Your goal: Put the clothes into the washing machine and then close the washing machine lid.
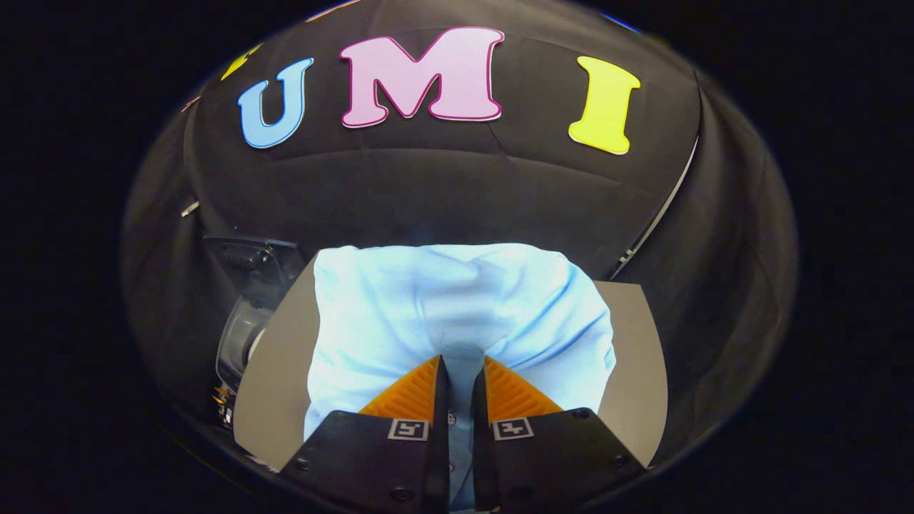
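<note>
Black cloth walls the booth behind everything, and below it we see a grey bench [632, 357] carrying the clothes, a pale blue shirt [443, 314] spread across most of its top. Left of the bench, down beside its edge, we make out the washing machine [243, 335], a rounded grey and dark body partly hidden. Our tongs [463, 378] sit nearly pressed together, pinching a fold of the shirt's near edge, buttons showing in the narrow gap.
</note>
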Tool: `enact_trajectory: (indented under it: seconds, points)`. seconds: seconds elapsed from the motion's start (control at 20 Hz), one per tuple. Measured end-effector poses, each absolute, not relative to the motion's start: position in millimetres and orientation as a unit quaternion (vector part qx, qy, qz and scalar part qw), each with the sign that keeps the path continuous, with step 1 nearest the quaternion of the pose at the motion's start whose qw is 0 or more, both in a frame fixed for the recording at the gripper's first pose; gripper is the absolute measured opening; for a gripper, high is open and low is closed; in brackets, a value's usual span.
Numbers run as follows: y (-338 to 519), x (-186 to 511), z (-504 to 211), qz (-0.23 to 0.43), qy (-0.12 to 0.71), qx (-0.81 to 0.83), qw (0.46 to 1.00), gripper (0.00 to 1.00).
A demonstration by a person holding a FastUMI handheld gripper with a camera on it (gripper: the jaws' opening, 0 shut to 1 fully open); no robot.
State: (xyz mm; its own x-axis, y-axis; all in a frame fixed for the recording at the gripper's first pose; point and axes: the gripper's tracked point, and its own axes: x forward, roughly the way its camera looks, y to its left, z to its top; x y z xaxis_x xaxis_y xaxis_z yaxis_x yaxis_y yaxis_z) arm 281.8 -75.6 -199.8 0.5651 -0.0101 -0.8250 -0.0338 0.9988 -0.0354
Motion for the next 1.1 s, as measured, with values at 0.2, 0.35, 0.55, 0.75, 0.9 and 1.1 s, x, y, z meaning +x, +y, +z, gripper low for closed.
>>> enact_trajectory:
  seconds: [0.2, 0.35, 0.55, 0.75, 0.9, 1.1]
  points:
    - [-53, 276, -166, 0.03, 0.437, -0.007, 0.899, 0.18]
    - [-25, 272, -124, 0.05, 0.4, -0.004, 0.915, 0.18]
    - [27, 264, -77, 0.087, 0.358, -0.007, 0.929, 0.18]
    - [92, 260, -48, 0.132, 0.33, -0.005, 0.935, 0.18]
    - [143, 260, -42, 0.164, 0.317, -0.002, 0.934, 0.18]
    - [211, 261, -49, 0.204, 0.322, 0.014, 0.924, 0.18]
